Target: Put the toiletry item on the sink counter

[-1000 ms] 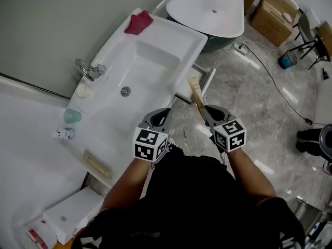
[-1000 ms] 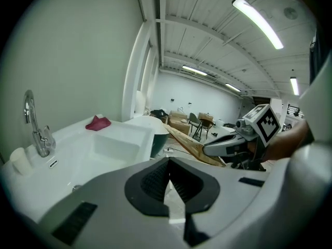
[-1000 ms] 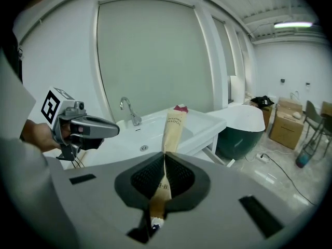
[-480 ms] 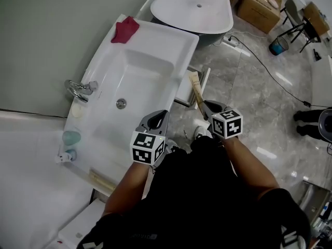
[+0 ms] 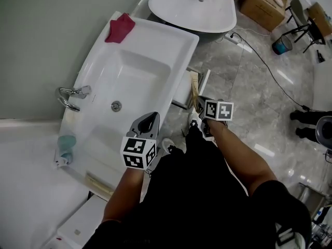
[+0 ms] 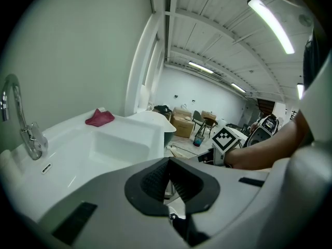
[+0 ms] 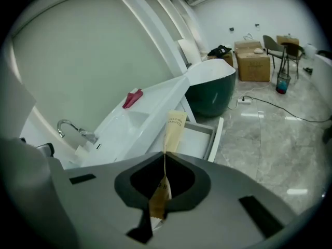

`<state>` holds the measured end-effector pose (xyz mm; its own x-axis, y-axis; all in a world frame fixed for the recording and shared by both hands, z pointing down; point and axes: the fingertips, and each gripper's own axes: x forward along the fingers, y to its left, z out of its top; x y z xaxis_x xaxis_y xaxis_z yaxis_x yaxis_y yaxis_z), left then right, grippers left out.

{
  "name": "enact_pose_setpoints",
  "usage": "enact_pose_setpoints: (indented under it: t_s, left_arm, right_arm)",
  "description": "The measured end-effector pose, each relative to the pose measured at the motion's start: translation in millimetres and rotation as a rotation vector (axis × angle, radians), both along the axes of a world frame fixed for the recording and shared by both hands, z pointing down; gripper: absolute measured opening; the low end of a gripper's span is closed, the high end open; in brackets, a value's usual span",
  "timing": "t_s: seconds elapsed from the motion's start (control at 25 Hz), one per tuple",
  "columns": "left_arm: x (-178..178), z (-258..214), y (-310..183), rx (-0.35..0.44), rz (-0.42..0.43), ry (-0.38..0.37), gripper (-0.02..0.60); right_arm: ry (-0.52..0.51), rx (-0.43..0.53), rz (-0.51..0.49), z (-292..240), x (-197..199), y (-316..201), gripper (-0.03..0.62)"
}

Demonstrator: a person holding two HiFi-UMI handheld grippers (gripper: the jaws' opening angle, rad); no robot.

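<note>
Head view: over the last second the right gripper [image 5: 198, 104] has dropped and rolled, so its marker cube now faces upward. The toothbrush packet [image 5: 194, 87] it carries now hangs over the open drawer [image 5: 180, 91], just off the 4 o'clock edge of the sink counter [image 5: 176, 38]. The item is therefore carried low and close to the counter but not yet over it; a short move toward 10 o'clock looks to be what remains. The left gripper [image 5: 150, 119] has only drifted and holds nothing over the counter's near rim. Left gripper view: the left gripper's [image 6: 169, 165] ribbed pads meet at the tips, nothing between them; the basin and a red cloth [image 6: 99, 118] lie toward 10 o'clock. Right gripper view: the jaws are pinched flat on the packet [image 7: 175, 126], a slim tan paper sleeve printed "TOOTH BRUSH", gripped at its lower part. Its free end stands out toward 12 o'clock, slightly creased and flimsy-looking.
</note>
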<state>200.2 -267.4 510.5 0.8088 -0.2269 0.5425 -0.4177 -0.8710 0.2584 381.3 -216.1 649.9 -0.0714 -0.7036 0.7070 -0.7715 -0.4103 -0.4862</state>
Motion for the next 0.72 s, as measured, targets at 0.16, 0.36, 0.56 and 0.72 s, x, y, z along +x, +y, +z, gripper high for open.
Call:
enact_pose_setpoints:
  t_s: [0.16, 0.36, 0.56, 0.72]
  left_arm:
    - [12.4, 8.7, -8.1, -0.006, -0.015, -0.033, 0.003]
    - [22.6, 18.7, -16.5, -0.024, -0.058, -0.085, 0.003]
    - [40.4, 20.9, -23.2, -0.034, -0.096, -0.102, 0.003]
    - [41.1, 25.2, -37.0, -0.042, -0.150, -0.123, 0.003]
  right_arm:
    - [-0.073, -0.057, 0.033, 37.3, 13.4, -16.0, 0.005]
    - [-0.174, -0.143, 0.114, 94.0, 29.2, -36.3, 0.005]
    - [-0.174, -0.208, 0.148, 144.4, 50.9, -47.4, 0.005]
    - [-0.228, -0.228, 0.202, 173.1, 60.7, -61.1, 0.005]
